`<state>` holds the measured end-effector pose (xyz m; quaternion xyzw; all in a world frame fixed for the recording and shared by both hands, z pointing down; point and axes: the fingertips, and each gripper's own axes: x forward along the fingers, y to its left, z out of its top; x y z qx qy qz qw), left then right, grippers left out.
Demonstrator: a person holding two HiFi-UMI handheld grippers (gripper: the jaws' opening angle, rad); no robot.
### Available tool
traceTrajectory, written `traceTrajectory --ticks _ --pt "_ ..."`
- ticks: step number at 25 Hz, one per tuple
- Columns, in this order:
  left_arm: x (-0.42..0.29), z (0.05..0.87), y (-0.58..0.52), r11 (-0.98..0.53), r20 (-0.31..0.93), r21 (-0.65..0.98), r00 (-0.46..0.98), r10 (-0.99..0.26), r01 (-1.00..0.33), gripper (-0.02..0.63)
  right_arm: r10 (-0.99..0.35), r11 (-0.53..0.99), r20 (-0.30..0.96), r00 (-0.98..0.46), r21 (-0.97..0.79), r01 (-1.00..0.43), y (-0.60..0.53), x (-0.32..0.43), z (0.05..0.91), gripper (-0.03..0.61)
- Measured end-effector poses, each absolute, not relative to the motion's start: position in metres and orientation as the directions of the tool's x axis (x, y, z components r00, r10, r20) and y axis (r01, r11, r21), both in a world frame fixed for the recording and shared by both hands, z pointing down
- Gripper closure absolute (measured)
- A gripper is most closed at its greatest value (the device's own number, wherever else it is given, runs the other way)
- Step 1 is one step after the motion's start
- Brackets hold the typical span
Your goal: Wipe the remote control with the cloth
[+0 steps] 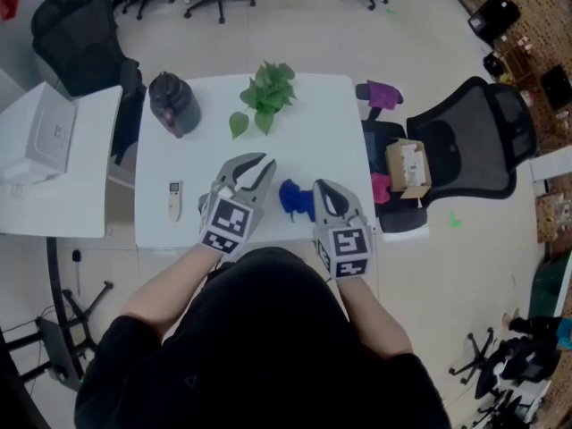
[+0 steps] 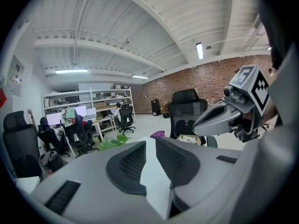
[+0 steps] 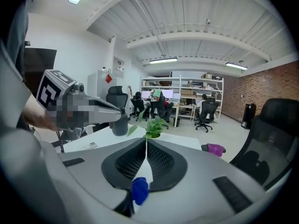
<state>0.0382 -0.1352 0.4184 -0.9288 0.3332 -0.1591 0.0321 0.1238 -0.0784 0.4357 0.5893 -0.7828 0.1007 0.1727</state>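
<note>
A small white remote control point(image 1: 175, 200) lies near the front left of the white table point(image 1: 322, 105); it also shows in the right gripper view point(image 3: 91, 144). A crumpled blue cloth point(image 1: 295, 197) sits on the table just left of my right gripper point(image 1: 319, 187). That gripper point(image 3: 145, 141) is raised, its jaws closed tip to tip with nothing between them. The cloth point(image 3: 139, 189) peeks through the gap at their base. My left gripper point(image 1: 264, 163) hovers left of the cloth, well right of the remote. Its jaws point(image 2: 150, 143) stand slightly apart and empty.
A potted green plant point(image 1: 268, 92) and a dark jug point(image 1: 172, 104) stand at the table's far side. A black office chair point(image 1: 474, 146) with a cardboard box point(image 1: 407, 166) on its seat is at the right. Another white desk point(image 1: 54, 150) adjoins on the left.
</note>
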Motion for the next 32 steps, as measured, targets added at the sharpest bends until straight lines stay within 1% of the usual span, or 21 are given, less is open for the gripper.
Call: traceTrajectory --ticks 1,2,4,21,32 --pt "0.039 0.417 -0.136 -0.775 0.272 -0.170 0.727 -0.630 -0.608 0.559 -0.891 0.282 0.383 -0.243 0.048 -0.958 -0.078 0.125 0.433 0.564" --pt "0.039 0.416 -0.137 -0.774 0.269 -0.173 0.727 -0.632 -0.608 0.601 -0.894 0.280 0.378 -0.241 0.049 -0.959 -0.078 0.125 0.432 0.568" --pt "0.040 0.415 -0.137 -0.774 0.268 -0.178 0.727 -0.632 -0.607 0.614 -0.898 0.276 0.368 -0.239 0.051 -0.960 -0.077 0.127 0.429 0.569" --pt "0.037 0.447 -0.132 -0.783 0.347 -0.177 0.707 -0.616 -0.596 0.614 -0.903 0.289 0.353 -0.244 0.080 -0.954 -0.073 0.128 0.415 0.571" --pt "0.034 0.452 -0.130 -0.782 0.357 -0.169 0.703 -0.616 -0.600 0.614 -0.901 0.295 0.356 -0.248 0.084 -0.952 -0.072 0.126 0.415 0.571"
